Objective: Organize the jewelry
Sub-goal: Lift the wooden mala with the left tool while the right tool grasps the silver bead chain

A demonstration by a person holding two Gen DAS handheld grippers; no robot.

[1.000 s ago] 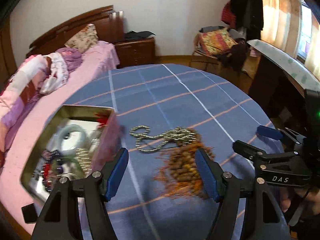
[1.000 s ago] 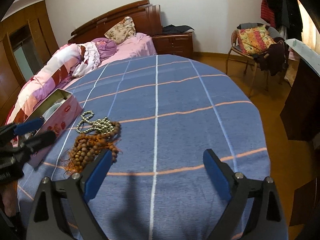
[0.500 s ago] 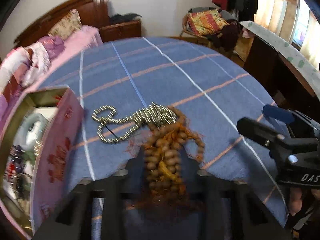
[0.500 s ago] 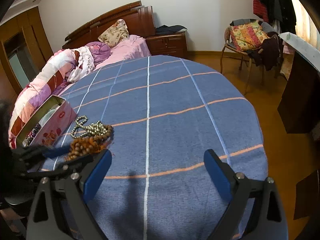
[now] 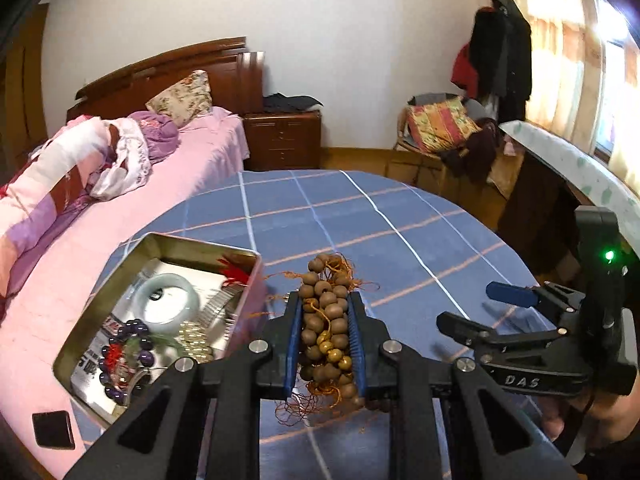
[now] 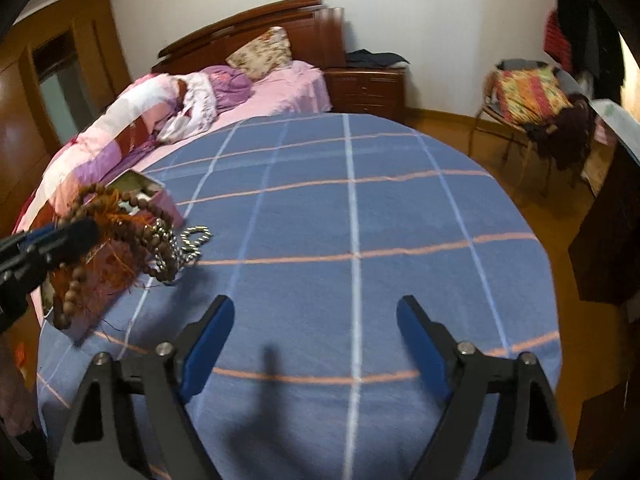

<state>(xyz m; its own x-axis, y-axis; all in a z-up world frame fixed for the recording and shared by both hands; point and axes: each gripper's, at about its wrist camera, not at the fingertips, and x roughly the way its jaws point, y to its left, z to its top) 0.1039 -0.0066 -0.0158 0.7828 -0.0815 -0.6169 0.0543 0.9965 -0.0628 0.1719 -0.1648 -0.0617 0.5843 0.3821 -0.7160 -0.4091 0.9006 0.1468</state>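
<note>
My left gripper (image 5: 325, 308) is shut on a brown wooden bead strand with orange tassels (image 5: 326, 320) and holds it lifted above the blue checked tablecloth, just right of the open tin box (image 5: 120, 276). The box holds a pale jade bangle (image 5: 166, 298), purple beads (image 5: 132, 330) and other pieces. In the right wrist view the bead strand (image 6: 112, 236) hangs from the left gripper (image 6: 60, 240) in front of the box (image 6: 158, 196), with a silver bead chain (image 6: 188, 240) tangled in it and partly on the cloth. My right gripper (image 6: 316, 320) is open and empty above the cloth.
The round table (image 6: 360, 220) has its right edge near a dark cabinet (image 6: 608, 248). A bed (image 5: 100, 184) lies left of the table. A chair with cushions (image 6: 528, 96) stands behind. A small black square (image 5: 53, 430) lies near the box at the left edge.
My left gripper came down over the wooden bead strand, closed on it and lifted it off the cloth towards the tin box. The silver chain was dragged along. The right gripper stayed open.
</note>
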